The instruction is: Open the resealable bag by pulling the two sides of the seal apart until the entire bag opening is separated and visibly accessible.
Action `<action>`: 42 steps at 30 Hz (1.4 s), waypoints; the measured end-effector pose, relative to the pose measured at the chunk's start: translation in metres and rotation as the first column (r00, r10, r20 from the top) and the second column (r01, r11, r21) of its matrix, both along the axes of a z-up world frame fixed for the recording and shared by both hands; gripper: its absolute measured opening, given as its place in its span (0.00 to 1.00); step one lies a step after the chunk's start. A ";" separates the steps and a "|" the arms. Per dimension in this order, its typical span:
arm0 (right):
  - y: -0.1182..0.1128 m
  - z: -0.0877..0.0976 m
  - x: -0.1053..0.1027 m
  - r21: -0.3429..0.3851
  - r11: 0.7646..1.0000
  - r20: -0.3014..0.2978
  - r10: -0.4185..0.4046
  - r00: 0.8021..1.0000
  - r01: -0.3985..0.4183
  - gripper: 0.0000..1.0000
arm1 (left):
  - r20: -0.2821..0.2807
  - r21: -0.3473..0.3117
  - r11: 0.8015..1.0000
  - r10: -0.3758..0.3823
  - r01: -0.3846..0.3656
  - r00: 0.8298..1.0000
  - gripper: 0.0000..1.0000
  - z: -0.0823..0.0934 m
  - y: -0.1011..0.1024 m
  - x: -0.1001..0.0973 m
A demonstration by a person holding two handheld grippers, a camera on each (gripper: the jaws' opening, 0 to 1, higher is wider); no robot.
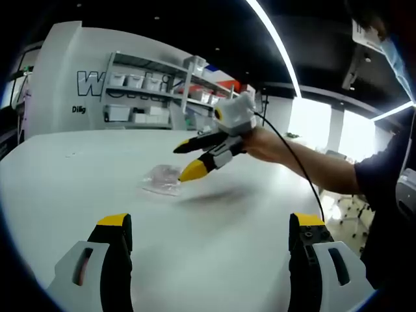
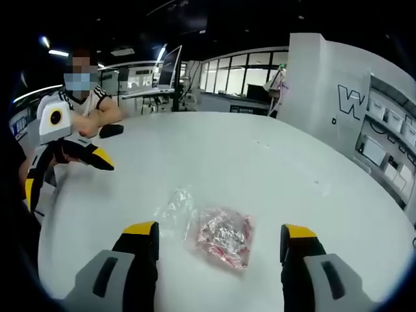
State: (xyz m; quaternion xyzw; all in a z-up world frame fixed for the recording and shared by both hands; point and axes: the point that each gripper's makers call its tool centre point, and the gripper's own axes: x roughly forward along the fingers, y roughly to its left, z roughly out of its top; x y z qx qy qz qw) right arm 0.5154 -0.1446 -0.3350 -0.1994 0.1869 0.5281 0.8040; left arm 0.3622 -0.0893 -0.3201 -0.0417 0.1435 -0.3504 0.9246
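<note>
- In the left gripper view the left tongs (image 1: 211,227) stand spread wide over bare white table (image 1: 247,253), pinching nothing and well apart from the bag.
- Further on, near the middle of the table, the resealable bag (image 1: 162,179) lies flat; its seal looks not yet pulled apart, though it is too small here to be sure.
- Just right of it the right tongs (image 1: 188,159) hover with yellow tips parted, the lower tip close above the bag's edge.
- In the right gripper view the left tongs (image 2: 62,172) hang near the table's left edge, well away.
- The bag (image 2: 218,237) lies between the spread jaws of the right tongs (image 2: 218,234), with pinkish contents in the right part and clear empty film to the left.
- Risks, as I judge them: thin film may slide under one tip; gripping both seal lips together would keep it closed; with the left tongs so distant, a one-sided pull would only drag the bag.
</note>
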 end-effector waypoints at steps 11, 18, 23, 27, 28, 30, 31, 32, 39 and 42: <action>0.009 0.001 0.000 -0.014 0.998 0.024 0.060 0.998 -0.060 0.73 | 0.000 -0.003 1.000 0.000 0.000 1.000 0.99 0.000 0.000 0.000; 0.011 0.003 -0.004 -0.169 0.969 0.130 0.206 0.970 -0.183 0.64 | 0.001 -0.005 1.000 0.000 0.000 1.000 0.99 0.000 0.000 0.000; 0.010 0.003 -0.003 -0.183 0.965 0.131 0.216 0.968 -0.190 0.65 | 0.001 -0.008 1.000 -0.002 0.002 1.000 0.99 0.000 -0.001 0.000; 0.010 0.003 -0.004 -0.192 0.960 0.125 0.229 0.965 -0.203 0.66 | 0.000 -0.008 1.000 -0.002 0.002 1.000 1.00 -0.001 -0.001 0.000; 0.010 0.003 -0.004 -0.198 0.958 0.125 0.233 0.964 -0.206 0.66 | 0.001 -0.009 1.000 -0.001 0.001 1.000 1.00 0.000 -0.001 0.000; 0.009 0.002 -0.004 -0.203 0.956 0.126 0.239 0.963 -0.211 0.66 | 0.001 -0.010 1.000 -0.001 0.001 1.000 1.00 0.000 -0.001 0.000; 0.009 0.002 -0.005 -0.204 0.955 0.127 0.242 0.962 -0.214 0.66 | 0.001 -0.010 1.000 -0.002 0.002 1.000 0.99 -0.001 -0.001 0.001; 0.009 0.002 -0.005 -0.206 0.954 0.128 0.245 0.961 -0.216 0.66 | 0.001 -0.010 1.000 -0.002 0.002 1.000 0.99 -0.001 -0.001 0.001; 0.004 0.000 -0.005 -0.255 0.939 0.145 0.275 0.951 -0.232 0.65 | 0.000 -0.012 1.000 -0.002 0.002 1.000 0.99 -0.001 -0.001 0.002; 0.004 0.000 -0.004 -0.263 0.937 0.151 0.276 0.949 -0.231 0.64 | -0.001 -0.012 1.000 -0.002 0.002 1.000 0.99 -0.001 -0.001 0.003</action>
